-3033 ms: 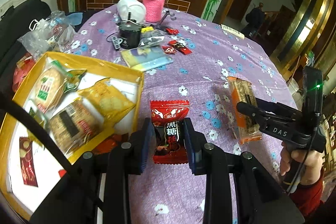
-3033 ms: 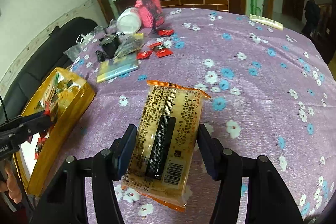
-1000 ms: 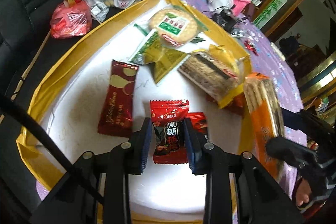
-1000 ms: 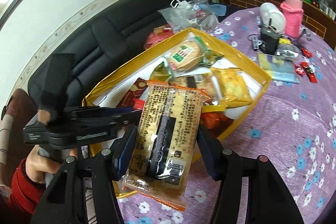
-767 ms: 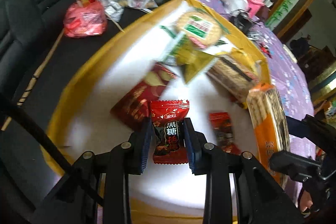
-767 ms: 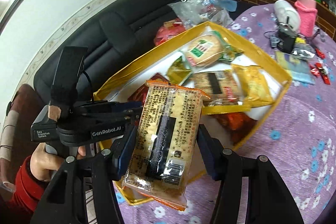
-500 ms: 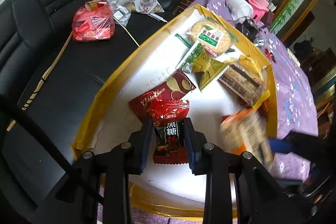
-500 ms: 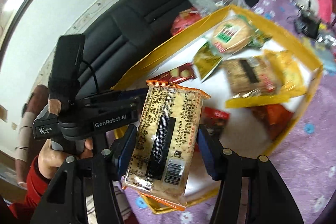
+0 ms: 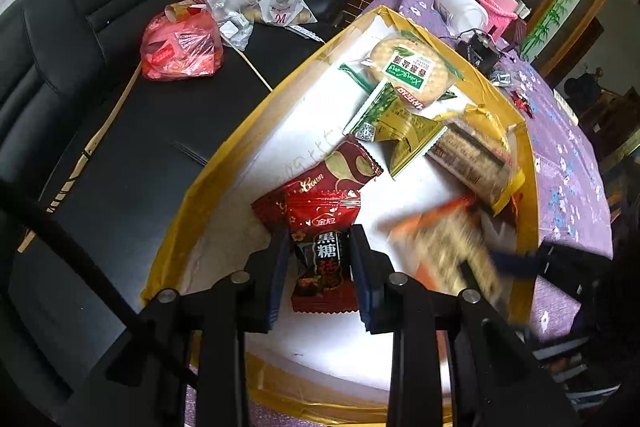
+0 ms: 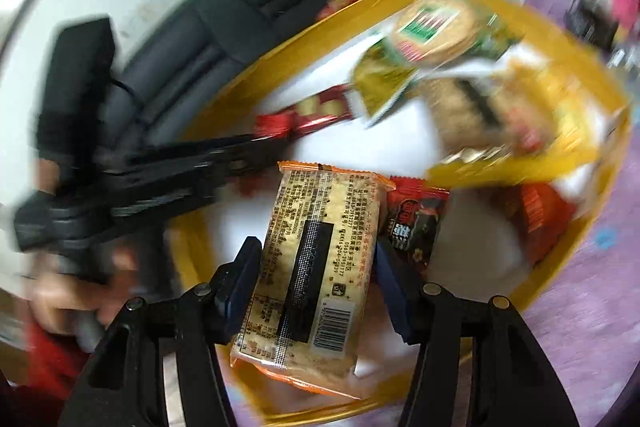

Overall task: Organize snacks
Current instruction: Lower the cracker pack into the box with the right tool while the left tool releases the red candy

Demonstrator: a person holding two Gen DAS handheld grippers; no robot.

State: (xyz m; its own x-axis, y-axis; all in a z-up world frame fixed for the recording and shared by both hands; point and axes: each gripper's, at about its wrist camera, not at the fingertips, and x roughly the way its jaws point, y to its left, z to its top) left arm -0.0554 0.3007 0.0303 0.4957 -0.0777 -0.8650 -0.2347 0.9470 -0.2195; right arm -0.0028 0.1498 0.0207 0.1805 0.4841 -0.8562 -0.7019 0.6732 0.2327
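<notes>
Both snacks now hang over the box, where three seconds ago they were over the purple tablecloth.

The left gripper (image 9: pixel 320 267) clamps the small red candy packet (image 9: pixel 322 251) above the yellow-rimmed white box (image 9: pixel 240 147); the right gripper (image 10: pixel 316 275) clamps the orange cracker pack (image 10: pixel 316 259), sinking at the candy's 3 o'clock. Release likely comes next.

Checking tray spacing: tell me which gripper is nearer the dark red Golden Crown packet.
Left. The left gripper hangs just over the Golden Crown packet; the right gripper is further along the tray.
</notes>
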